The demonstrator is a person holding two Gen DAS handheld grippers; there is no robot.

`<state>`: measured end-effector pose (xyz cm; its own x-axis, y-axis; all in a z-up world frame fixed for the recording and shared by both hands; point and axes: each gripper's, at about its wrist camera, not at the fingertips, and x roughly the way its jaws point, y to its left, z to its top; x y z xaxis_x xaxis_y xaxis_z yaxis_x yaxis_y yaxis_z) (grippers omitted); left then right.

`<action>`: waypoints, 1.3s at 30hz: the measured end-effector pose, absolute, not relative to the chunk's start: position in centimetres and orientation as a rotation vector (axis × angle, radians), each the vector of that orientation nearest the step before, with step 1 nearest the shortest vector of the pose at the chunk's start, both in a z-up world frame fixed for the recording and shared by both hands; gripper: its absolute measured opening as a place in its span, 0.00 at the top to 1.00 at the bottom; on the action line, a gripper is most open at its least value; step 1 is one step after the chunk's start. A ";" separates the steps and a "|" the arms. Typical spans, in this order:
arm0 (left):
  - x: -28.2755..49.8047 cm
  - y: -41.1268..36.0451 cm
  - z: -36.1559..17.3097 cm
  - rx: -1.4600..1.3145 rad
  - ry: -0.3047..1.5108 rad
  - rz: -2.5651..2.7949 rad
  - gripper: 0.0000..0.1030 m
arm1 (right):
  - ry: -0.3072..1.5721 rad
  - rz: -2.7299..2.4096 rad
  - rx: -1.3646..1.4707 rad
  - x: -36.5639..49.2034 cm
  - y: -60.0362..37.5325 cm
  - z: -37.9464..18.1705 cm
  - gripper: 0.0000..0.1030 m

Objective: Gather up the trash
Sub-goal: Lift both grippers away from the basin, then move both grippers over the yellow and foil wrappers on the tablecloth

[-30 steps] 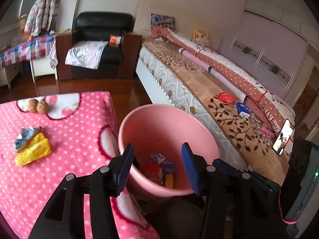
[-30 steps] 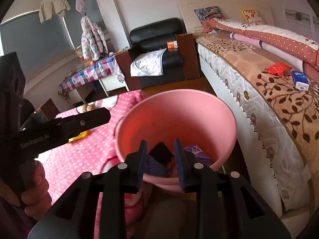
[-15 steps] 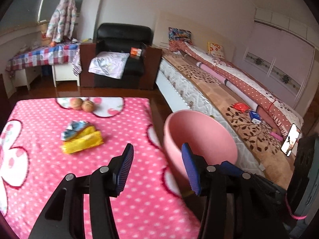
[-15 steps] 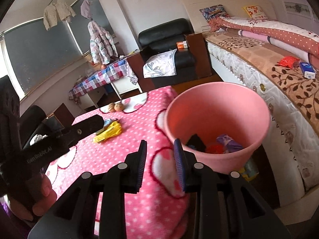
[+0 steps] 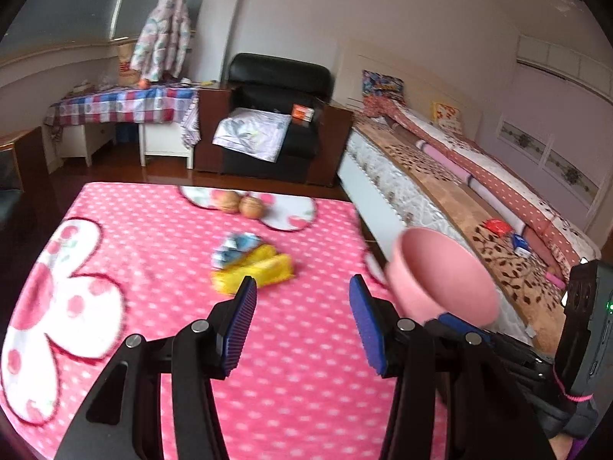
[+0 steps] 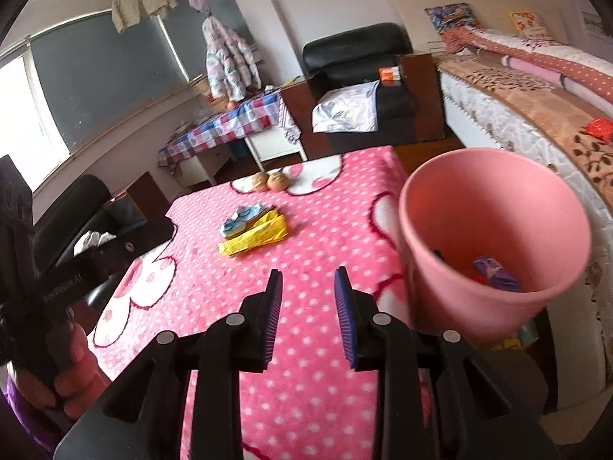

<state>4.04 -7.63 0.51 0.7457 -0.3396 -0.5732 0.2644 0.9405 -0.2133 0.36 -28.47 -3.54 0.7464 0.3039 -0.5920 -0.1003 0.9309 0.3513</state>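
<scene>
Trash lies on the pink polka-dot blanket-covered table [image 5: 161,237]: a crumpled yellow plastic wrapper [image 5: 254,272] [image 6: 254,238] with a crumpled blue-and-white wrapper [image 5: 235,247] [image 6: 241,219] touching its far side, both near the table's middle, toward the far edge. Two round brown walnuts [image 5: 241,204] [image 6: 270,181] sit side by side close to the far edge. The round pink plastic bin [image 5: 440,276] [image 6: 494,245] stands just off the table's right edge, between table and bed [image 5: 440,199]; in the right wrist view it holds a purple wrapper [image 6: 494,270] and other scraps too dark to make out.

The left gripper [image 5: 302,326] hangs above the table with its blue-padded jaws spread wide and empty; the yellow wrapper lies just ahead of its left fingertip, not touching. The right gripper [image 6: 308,316] hangs over the near part of the table, jaws set at a narrower gap with nothing between them; the wrappers are well ahead and slightly left, the bin beside it on the right.
</scene>
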 end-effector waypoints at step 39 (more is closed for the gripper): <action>19.9 -5.3 -9.0 -0.135 0.961 -0.496 0.92 | 0.886 0.317 0.303 10.0 -21.6 -7.9 0.65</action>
